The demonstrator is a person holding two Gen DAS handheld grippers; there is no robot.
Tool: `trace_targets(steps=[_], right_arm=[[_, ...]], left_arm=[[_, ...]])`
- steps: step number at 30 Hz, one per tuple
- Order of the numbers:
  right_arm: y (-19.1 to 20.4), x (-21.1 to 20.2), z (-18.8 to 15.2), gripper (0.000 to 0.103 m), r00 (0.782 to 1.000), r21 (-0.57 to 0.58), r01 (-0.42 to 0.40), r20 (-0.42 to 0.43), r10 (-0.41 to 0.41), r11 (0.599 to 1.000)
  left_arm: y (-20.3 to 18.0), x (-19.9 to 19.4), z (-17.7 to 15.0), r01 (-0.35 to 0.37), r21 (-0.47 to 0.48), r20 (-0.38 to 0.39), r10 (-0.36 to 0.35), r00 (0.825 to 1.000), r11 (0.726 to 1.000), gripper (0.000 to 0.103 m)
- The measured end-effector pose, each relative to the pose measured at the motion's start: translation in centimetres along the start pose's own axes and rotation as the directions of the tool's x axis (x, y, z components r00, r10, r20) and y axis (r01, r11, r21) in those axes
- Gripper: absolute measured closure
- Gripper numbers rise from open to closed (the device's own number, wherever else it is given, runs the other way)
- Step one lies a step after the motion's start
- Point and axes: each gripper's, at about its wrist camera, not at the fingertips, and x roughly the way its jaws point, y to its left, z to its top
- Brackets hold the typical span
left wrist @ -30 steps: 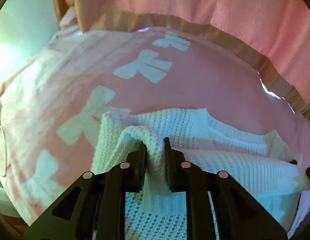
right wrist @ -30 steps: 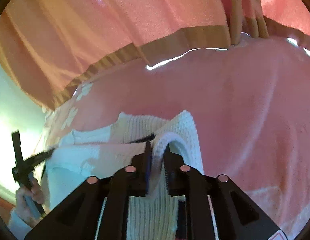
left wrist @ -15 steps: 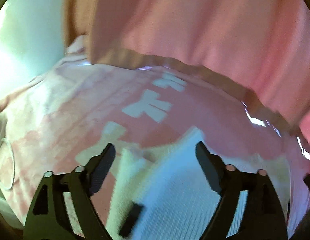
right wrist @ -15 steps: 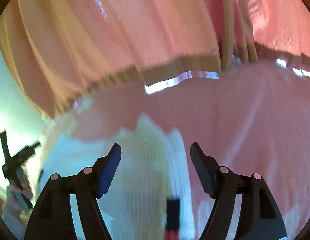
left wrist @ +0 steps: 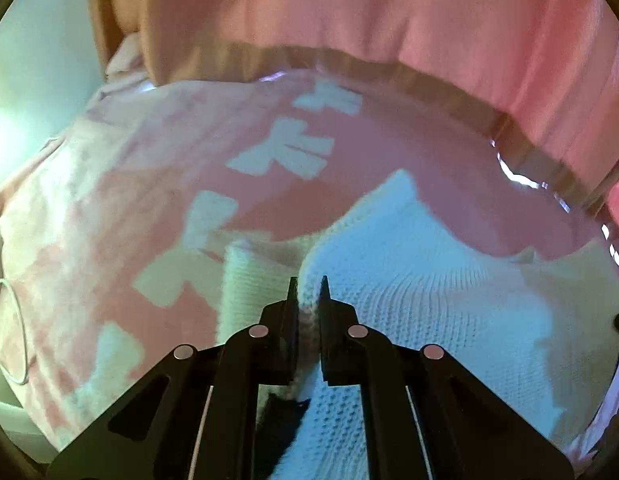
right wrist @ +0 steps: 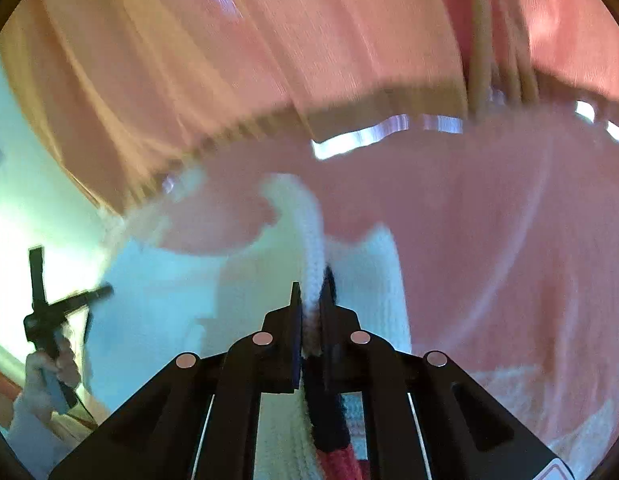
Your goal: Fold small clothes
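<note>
While a pink blanket with pale bow prints (left wrist: pixel 157 184) covers the surface below peach curtains (right wrist: pixel 237 60), a white knitted sweater (left wrist: pixel 421 304) is spread on it, its long axis running across the left wrist view. Knit folds are pinched by the just-closed left gripper (left wrist: pixel 308 294) and right gripper (right wrist: pixel 311 294).

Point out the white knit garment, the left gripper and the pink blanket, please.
white knit garment (left wrist: pixel 429 280): left wrist view, its flat knit body.
left gripper (left wrist: pixel 308 286): left wrist view, between its fingertips.
pink blanket (left wrist: pixel 389 152): left wrist view, plain pink area.
</note>
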Motion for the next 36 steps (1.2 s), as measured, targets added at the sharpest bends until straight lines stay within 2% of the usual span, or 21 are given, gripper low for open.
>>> trace_targets(steps=[1,2,3,4,5,7,10,12,13,16,19,21,22,23,24,27,28,29,31,33,36], right_arm=[[-0.3,0.3,0.0,0.096,0.999,-0.006,0.033,-0.011,-0.033,0.999],[-1.3,2.0,-0.4,0.096,0.991,-0.002,0.106,-0.087,-0.106,0.994],[-2.0,3.5,-0.8,0.096,0.978,0.006,0.141,-0.154,-0.138,0.990],[-3.1,5.9,-1.6,0.095,0.953,0.035,0.167,-0.262,-0.152,0.985],[-3.1,6.3,-1.7,0.094,0.951,0.039,0.171,-0.268,-0.154,0.985],[-2.0,5.6,-1.2,0.090,0.956,-0.018,0.190,-0.226,-0.189,0.982],[-0.8,2.6,-1.6,0.076,0.971,-0.047,0.185,-0.144,-0.190,0.982],[-0.2,1.2,-2.2,0.074,0.975,-0.079,0.192,-0.102,-0.199,0.978],[0.0,1.0,-2.1,0.074,0.975,-0.091,0.198,-0.088,-0.206,0.976],[1.0,1.6,-2.1,0.074,0.985,-0.106,0.133,-0.095,-0.143,0.985],[2.0,4.1,-1.5,0.074,0.987,-0.122,0.080,-0.130,-0.096,0.989],[1.7,6.1,-1.0,0.077,0.979,-0.128,0.118,-0.151,-0.137,0.985],[1.3,6.9,-0.6,0.079,0.969,-0.136,0.183,-0.143,-0.203,0.974],[0.5,7.1,-0.3,0.076,0.940,-0.148,0.304,-0.116,-0.322,0.941],[0.0,6.8,-0.2,0.076,0.927,-0.136,0.347,-0.101,-0.362,0.928],[-0.5,2.6,-0.5,0.075,0.958,-0.045,0.282,-0.042,-0.284,0.958],[-0.4,1.0,-1.0,0.067,0.960,-0.044,0.277,-0.029,-0.278,0.960],[-0.3,-0.5,-1.8,0.054,0.959,-0.047,0.283,-0.017,-0.284,0.958],[-0.5,-2.8,-3.8,0.039,0.957,-0.036,0.289,-0.010,-0.289,0.957],[-1.2,-4.0,-6.5,0.037,0.963,0.017,0.266,-0.052,-0.265,0.964],[-1.9,-3.9,-10.3,0.036,0.964,0.100,0.237,-0.148,-0.221,0.966]], left_arm=[[0.5,0.1,-0.2,-0.019,-0.009,-0.013,0.019,1.000,1.000,0.096],[1.3,1.3,-0.5,-0.050,-0.024,-0.057,0.049,0.997,0.998,0.096],[1.6,2.3,-0.6,-0.061,-0.034,-0.088,0.058,0.994,0.998,0.096],[1.8,3.3,-0.8,-0.062,-0.041,-0.118,0.057,0.991,0.997,0.096],[1.3,3.6,-0.8,-0.077,-0.017,-0.104,0.075,0.992,0.997,0.095],[0.2,2.9,-0.9,-0.094,0.041,-0.071,0.097,0.993,0.995,0.093],[0.6,1.2,-1.6,-0.020,0.025,-0.065,0.022,0.998,0.999,0.086],[1.2,-0.2,-2.2,0.006,0.006,-0.037,-0.006,0.999,1.000,0.054],[1.5,-0.7,-2.4,0.010,-0.007,-0.019,-0.010,1.000,1.000,0.049],[1.6,-1.8,-2.6,0.034,-0.019,0.014,-0.034,0.999,0.999,0.048],[1.5,-1.6,-2.4,0.014,-0.023,0.019,-0.013,1.000,1.000,0.048],[1.3,-0.9,-2.3,-0.011,-0.018,0.003,0.011,1.000,1.000,0.048],[1.3,-0.5,-2.2,-0.022,-0.016,-0.004,0.022,1.000,1.000,0.048],[1.4,-0.1,-2.1,-0.038,-0.015,-0.009,0.038,0.999,0.999,0.048],[1.5,-0.1,-2.1,-0.045,-0.018,-0.007,0.045,0.999,0.999,0.048],[2.2,-1.3,-2.6,-0.031,-0.016,0.017,0.031,0.999,0.999,0.048],[2.4,-1.9,-3.0,-0.016,-0.018,0.020,0.016,1.000,1.000,0.047],[2.7,-2.7,-3.6,0.003,-0.027,0.023,-0.003,1.000,1.000,0.041],[3.5,-4.0,-5.4,0.037,-0.073,0.037,-0.034,0.999,0.997,0.029],[4.4,-4.5,-7.4,0.056,-0.129,0.036,-0.051,0.998,0.990,0.021],[5.7,-4.5,-10.6,0.074,-0.219,-0.011,-0.078,0.997,0.973,0.021]])
